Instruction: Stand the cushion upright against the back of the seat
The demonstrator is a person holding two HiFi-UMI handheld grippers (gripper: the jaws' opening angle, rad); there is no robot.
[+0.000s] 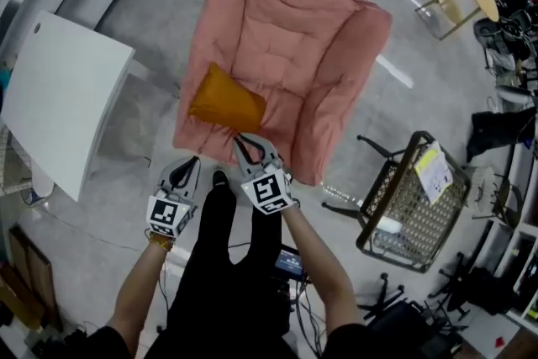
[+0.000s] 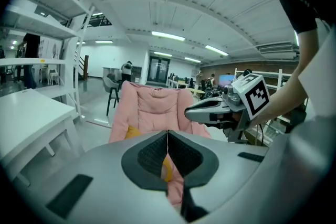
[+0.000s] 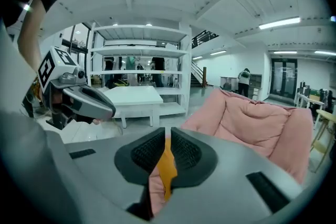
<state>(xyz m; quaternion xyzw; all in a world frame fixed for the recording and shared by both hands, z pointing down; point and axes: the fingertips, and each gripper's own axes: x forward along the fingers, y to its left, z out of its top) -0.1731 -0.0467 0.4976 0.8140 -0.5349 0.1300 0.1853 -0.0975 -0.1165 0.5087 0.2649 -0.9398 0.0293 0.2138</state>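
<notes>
In the head view, a pink quilted lounge chair [image 1: 286,55] fills the upper centre, and an orange fabric cushion [image 1: 225,101] lies flat on its seat at about 9 o'clock, near the front edge. Open grey concrete floor [image 1: 155,126] runs along the chair's left side up to a white flat-topped table [image 1: 67,97]. At 4 o'clock a woven wicker chair on a black metal frame [image 1: 412,197] stands near the pink chair's front corner. The right gripper [image 1: 239,139] points at the cushion's near corner, just beside it, with the left gripper [image 1: 193,162] lower and to the left. In the left gripper view, the left gripper [image 2: 167,136] has its pads meeting in a thin line, closed on themselves; the cushion [image 2: 132,132] shows at 10 o'clock. In the right gripper view, the right gripper [image 3: 168,149] is drawn to a bare sliver, gripping nothing – the cushion [image 3: 167,170] sits beyond, dead ahead at 6 o'clock.
</notes>
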